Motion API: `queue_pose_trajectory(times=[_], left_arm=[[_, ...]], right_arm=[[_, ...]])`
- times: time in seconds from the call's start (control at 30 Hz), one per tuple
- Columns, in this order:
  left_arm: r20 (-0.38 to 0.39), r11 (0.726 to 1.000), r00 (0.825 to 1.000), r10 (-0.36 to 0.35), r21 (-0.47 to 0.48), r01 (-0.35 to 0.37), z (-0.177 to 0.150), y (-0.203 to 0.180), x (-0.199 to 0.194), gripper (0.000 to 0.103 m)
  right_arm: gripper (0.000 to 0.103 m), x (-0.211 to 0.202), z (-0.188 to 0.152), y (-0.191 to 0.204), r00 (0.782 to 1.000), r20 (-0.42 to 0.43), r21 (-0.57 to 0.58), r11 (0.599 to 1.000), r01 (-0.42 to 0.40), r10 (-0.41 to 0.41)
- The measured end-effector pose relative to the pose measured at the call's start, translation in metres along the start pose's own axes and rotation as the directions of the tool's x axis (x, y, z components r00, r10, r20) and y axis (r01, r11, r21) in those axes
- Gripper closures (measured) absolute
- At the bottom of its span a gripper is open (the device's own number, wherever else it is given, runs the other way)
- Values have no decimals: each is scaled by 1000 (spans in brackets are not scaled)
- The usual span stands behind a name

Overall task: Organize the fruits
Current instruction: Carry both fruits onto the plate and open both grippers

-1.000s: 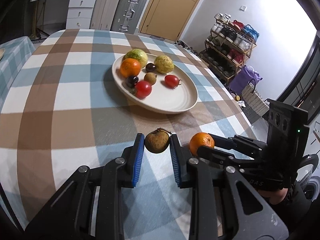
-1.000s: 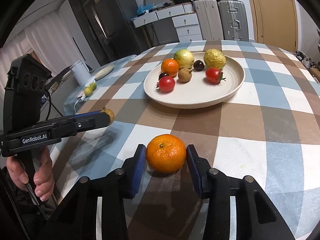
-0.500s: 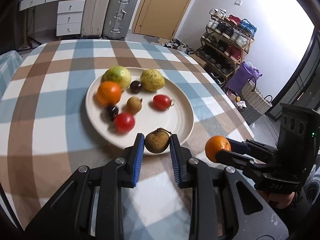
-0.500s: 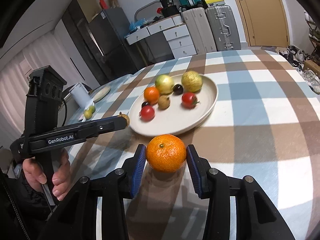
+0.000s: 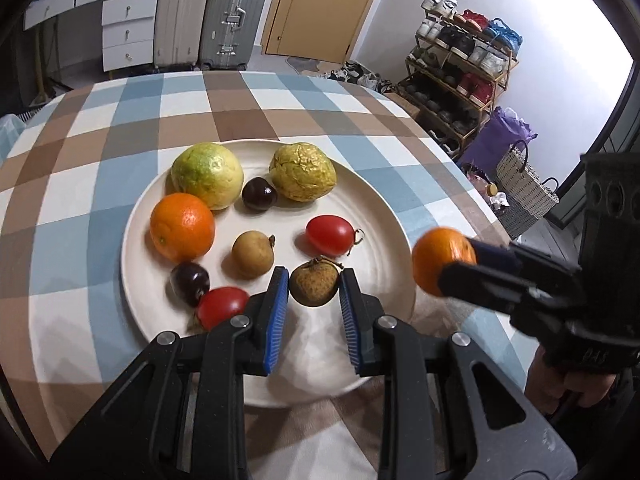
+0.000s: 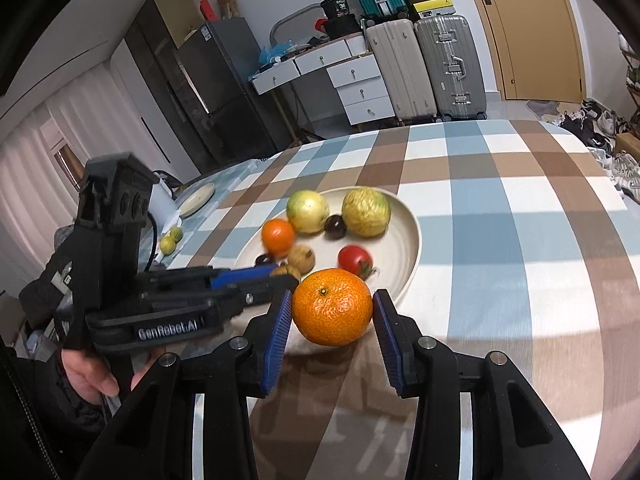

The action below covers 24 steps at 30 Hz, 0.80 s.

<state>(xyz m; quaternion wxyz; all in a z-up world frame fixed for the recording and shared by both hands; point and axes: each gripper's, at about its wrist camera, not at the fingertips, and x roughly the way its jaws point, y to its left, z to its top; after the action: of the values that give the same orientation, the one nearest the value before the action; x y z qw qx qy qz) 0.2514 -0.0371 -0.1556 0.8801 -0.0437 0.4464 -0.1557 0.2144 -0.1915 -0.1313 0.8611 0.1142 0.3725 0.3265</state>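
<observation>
At the lower centre of the left wrist view, a small brown longan [image 5: 315,283] sits clamped between the blue pads of the left gripper [image 5: 314,292], above the near part of the cream plate [image 5: 384,216]. The right gripper [image 6: 331,312] grasps a mandarin [image 6: 332,306] at the centre of its own view, just off the plate's near rim. On the plate lie a guava [image 5: 207,175], a wrinkled yellow fruit [image 5: 303,171], an orange [image 5: 182,227], two cherry tomatoes [image 5: 330,235], two dark cherries [image 5: 259,194] and another longan [image 5: 253,254], on the checked tablecloth [image 5: 72,184].
</observation>
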Motion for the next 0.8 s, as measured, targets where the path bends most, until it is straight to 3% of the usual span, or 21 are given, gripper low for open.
queue_pose_trajectory(times=[0.4, 0.8], left_arm=[[0, 1000, 1000, 6, 12, -6, 12, 4, 18, 80], [-6, 1000, 1000, 6, 19, -6, 13, 5, 24, 80]], right_arm=[[61, 42, 39, -22, 999, -25, 4, 999, 33, -33], [60, 62, 42, -26, 996, -40, -9, 996, 84, -84]])
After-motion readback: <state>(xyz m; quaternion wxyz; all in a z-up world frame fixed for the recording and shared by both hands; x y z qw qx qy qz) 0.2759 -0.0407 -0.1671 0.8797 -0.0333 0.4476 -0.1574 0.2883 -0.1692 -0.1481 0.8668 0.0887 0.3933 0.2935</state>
